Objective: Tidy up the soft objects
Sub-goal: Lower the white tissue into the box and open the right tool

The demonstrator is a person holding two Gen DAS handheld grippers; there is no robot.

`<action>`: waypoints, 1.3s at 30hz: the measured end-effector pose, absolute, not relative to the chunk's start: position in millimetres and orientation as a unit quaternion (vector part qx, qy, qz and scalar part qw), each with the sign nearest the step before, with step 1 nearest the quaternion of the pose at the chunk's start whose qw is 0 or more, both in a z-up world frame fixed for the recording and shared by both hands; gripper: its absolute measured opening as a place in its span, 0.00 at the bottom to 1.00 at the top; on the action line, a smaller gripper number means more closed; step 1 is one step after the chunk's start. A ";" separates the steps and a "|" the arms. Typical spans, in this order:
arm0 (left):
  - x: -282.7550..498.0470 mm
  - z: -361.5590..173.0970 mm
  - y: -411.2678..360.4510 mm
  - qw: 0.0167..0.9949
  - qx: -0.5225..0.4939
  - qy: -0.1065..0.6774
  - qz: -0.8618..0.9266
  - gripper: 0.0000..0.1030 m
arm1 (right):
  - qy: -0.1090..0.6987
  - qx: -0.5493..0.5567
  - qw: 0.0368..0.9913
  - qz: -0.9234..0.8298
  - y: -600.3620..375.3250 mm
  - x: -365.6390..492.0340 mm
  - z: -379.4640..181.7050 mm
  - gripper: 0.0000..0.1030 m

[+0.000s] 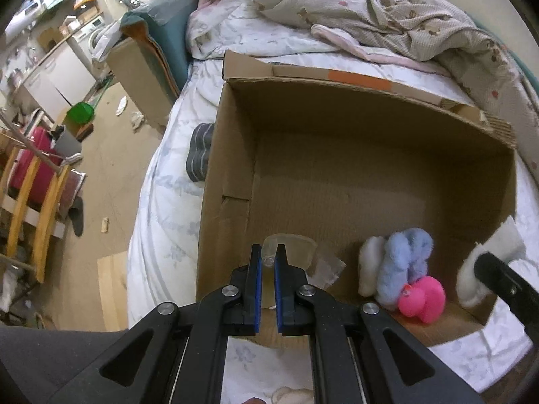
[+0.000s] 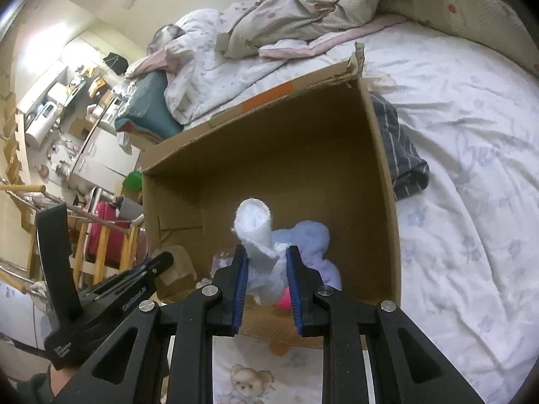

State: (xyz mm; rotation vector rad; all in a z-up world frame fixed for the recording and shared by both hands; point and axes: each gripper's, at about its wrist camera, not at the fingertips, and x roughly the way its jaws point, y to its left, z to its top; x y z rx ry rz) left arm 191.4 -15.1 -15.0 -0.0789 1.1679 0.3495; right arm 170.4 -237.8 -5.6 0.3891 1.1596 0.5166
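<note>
Grippers over the box

Both point steeply down into my cardboard box [image 2: 384,175]. Right gripper [image 2: 266,269] pinches a white rolled cloth [image 2: 257,235] above the blue plush [image 2: 313,235]; left gripper [image 1: 268,262] nearly closed, empty, near-left corner.

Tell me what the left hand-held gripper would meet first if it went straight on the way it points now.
Probably the clear plastic cup on the cardboard box floor; the left hand-held gripper, shut and empty, points at it, though depth is unclear.
</note>
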 end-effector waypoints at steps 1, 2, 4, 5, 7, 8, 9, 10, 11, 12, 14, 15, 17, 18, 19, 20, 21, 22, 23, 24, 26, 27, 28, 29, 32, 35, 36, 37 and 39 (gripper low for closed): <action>192.2 -17.2 -14.2 0.818 -0.040 0.550 0.166 0.06 | 0.540 0.175 0.788 0.239 -235.5 170.8 -7.5 0.23; 193.9 -20.3 -13.7 0.815 -0.041 0.552 0.168 0.06 | 0.541 0.163 0.791 0.235 -232.1 169.7 -9.4 0.23; 195.4 -24.5 -13.6 0.815 -0.035 0.552 0.170 0.06 | 0.542 0.147 0.794 0.232 -227.1 166.4 -12.4 0.23; 196.1 -26.5 -13.3 0.815 -0.031 0.552 0.171 0.06 | 0.543 0.140 0.796 0.230 -224.0 166.0 -13.9 0.23; 197.5 -31.5 -13.1 0.815 -0.027 0.553 0.172 0.06 | 0.542 0.120 0.801 0.225 -218.0 164.8 -15.2 0.23; 196.3 -31.7 -11.5 0.814 -0.027 0.554 0.172 0.06 | 0.541 0.113 0.803 0.222 -216.3 164.8 -15.9 0.23; 196.6 -33.5 -11.0 0.814 -0.025 0.554 0.173 0.06 | 0.542 0.109 0.804 0.221 -214.7 165.2 -16.3 0.23; 197.2 -34.7 -10.6 0.814 -0.023 0.554 0.172 0.06 | 0.543 0.111 0.802 0.221 -214.3 165.4 -17.0 0.23; 197.5 -35.7 -10.8 0.814 -0.021 0.555 0.172 0.06 | 0.544 0.115 0.801 0.222 -214.8 165.7 -17.3 0.23; 198.1 -36.1 -11.4 0.814 -0.019 0.555 0.171 0.06 | 0.544 0.116 0.801 0.221 -214.8 166.0 -17.5 0.23; 199.1 -37.3 -12.2 0.815 -0.017 0.553 0.170 0.06 | 0.543 0.113 0.803 0.219 -214.8 166.2 -17.8 0.24; 199.6 -37.9 -12.4 0.816 -0.016 0.552 0.170 0.06 | 0.542 0.113 0.804 0.217 -215.3 167.2 -18.2 0.24; 201.5 -39.0 -11.6 0.817 -0.017 0.551 0.172 0.06 | 0.545 0.117 0.802 0.215 -216.8 168.3 -20.0 0.24; 203.0 -39.8 -12.0 0.816 -0.016 0.551 0.172 0.07 | 0.546 0.119 0.802 0.213 -217.6 167.9 -20.6 0.24; 203.4 -39.4 -12.2 0.817 -0.016 0.551 0.170 0.07 | 0.546 0.120 0.801 0.212 -217.8 167.7 -21.4 0.24; 204.3 -38.9 -13.1 0.817 -0.016 0.551 0.168 0.07 | 0.547 0.121 0.801 0.211 -218.4 168.1 -22.5 0.24; 205.5 -38.4 -14.3 0.819 -0.015 0.550 0.166 0.07 | 0.548 0.121 0.801 0.210 -218.7 168.8 -23.3 0.24; 205.8 -37.7 -15.0 0.820 -0.014 0.548 0.164 0.07 | 0.548 0.123 0.800 0.209 -219.4 169.4 -23.9 0.24; 205.9 -36.9 -16.0 0.822 -0.014 0.546 0.159 0.07 | 0.548 0.125 0.801 0.207 -220.4 169.8 -23.6 0.24; 205.3 -36.4 -17.0 0.824 -0.014 0.545 0.157 0.08 | 0.547 0.127 0.801 0.207 -221.1 170.4 -23.1 0.24; 205.5 -35.8 -18.3 0.825 -0.017 0.544 0.154 0.08 | 0.544 0.129 0.803 0.205 -221.8 171.8 -21.9 0.24; 205.6 -35.5 -18.4 0.825 -0.019 0.545 0.152 0.08 | 0.542 0.128 0.805 0.206 -221.5 172.2 -21.2 0.24; 205.1 -34.9 -18.7 0.825 -0.019 0.545 0.150 0.08 | 0.541 0.126 0.805 0.205 -220.9 172.6 -21.1 0.24; 205.0 -33.7 -19.2 0.826 -0.018 0.544 0.148 0.09 | 0.541 0.124 0.806 0.205 -220.3 172.9 -21.0 0.24; 203.2 -28.9 -20.7 0.832 -0.011 0.536 0.143 0.18 | 0.536 0.123 0.810 0.202 -220.4 172.6 -20.0 0.25; 201.2 -23.5 -21.8 0.837 -0.004 0.531 0.133 0.37 | 0.532 0.122 0.813 0.202 -219.8 172.1 -18.6 0.26; 200.6 -21.3 -22.2 0.839 -0.002 0.528 0.131 0.51 | 0.530 0.120 0.815 0.201 -219.7 171.8 -18.0 0.27; 199.3 -18.2 -22.7 0.842 -0.001 0.524 0.129 0.59 | 0.529 0.118 0.816 0.201 -219.0 172.0 -17.4 0.28; 197.1 -12.7 -23.4 0.846 -0.003 0.519 0.122 0.60 | 0.526 0.115 0.818 0.201 -219.0 171.6 -15.5 0.33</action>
